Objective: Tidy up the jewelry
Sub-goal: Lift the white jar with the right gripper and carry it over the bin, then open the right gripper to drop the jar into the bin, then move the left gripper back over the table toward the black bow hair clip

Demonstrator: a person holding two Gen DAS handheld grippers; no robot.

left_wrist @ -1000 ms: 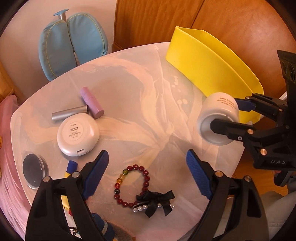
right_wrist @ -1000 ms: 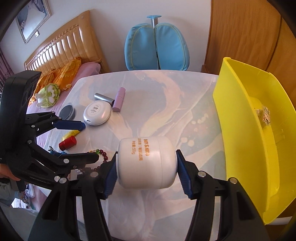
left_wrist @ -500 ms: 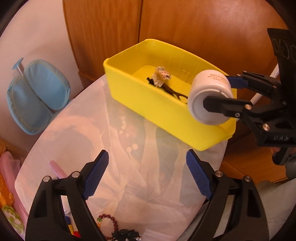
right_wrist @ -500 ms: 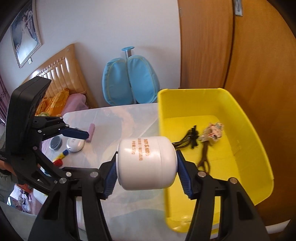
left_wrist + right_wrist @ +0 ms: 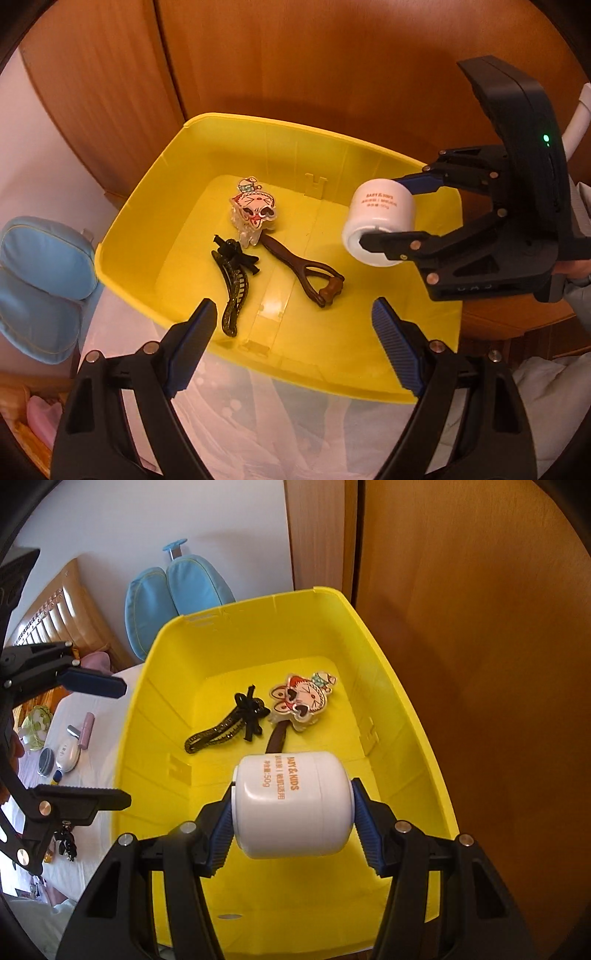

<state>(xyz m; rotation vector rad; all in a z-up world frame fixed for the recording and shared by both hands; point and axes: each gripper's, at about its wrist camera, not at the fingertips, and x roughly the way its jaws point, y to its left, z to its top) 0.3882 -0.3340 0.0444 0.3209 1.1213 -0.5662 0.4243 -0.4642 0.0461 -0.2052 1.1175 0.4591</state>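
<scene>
Fingers of my right gripper (image 5: pixel 291 834) clamp the white plastic cream jar (image 5: pixel 293 805) sideways above the yellow plastic bin (image 5: pixel 388 686) for a clean drop; left gripper (image 5: pixel 291 332) hangs apart, empty, alongside.

1. yellow bin (image 5: pixel 400 716): smooth glossy plastic
2. white jar (image 5: pixel 291 805): smooth satin plastic
3. cartoon clip (image 5: pixel 255 210): glossy clear acrylic
4. black hair clip (image 5: pixel 234 280): glittery, ribbon bow
5. cabinet (image 5: pixel 332 74): varnished wood
6. tabletop (image 5: pixel 280 424): glossy, marbled
</scene>
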